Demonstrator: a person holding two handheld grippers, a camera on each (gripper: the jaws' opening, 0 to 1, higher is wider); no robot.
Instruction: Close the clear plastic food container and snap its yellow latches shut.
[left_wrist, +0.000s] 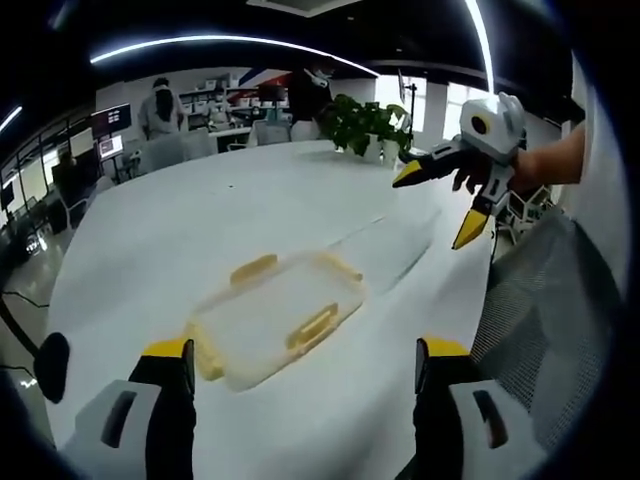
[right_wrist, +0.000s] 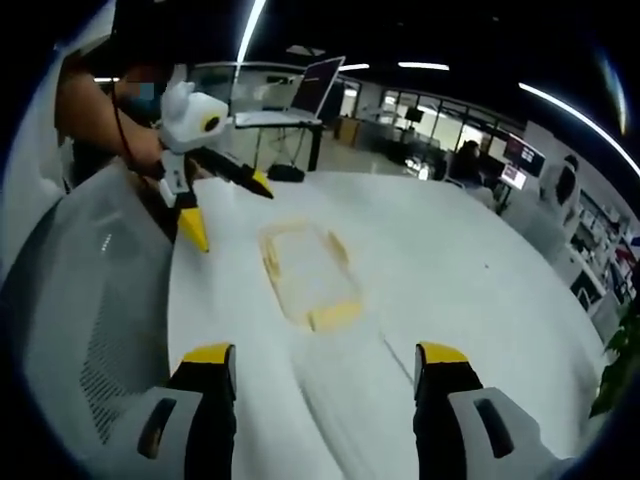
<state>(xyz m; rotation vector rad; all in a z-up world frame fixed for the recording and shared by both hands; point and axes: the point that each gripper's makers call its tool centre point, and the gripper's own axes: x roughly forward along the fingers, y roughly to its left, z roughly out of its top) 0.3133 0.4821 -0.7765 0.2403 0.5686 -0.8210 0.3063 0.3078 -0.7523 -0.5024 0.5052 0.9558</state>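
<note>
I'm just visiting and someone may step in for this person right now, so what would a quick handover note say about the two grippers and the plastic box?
Left gripper: open, holding nothing, above the table just short of the container.
Right gripper: open, holding nothing, raised above the table; it also shows in the left gripper view, jaws spread.
Container: clear, with yellow latches, lying flat on the white table between the two grippers. A clear flat piece lies beside it, possibly the lid; too faint to be sure.
Done: nothing confirmed; neither gripper touches the container.
Left: close the container and snap the latches shut.
</note>
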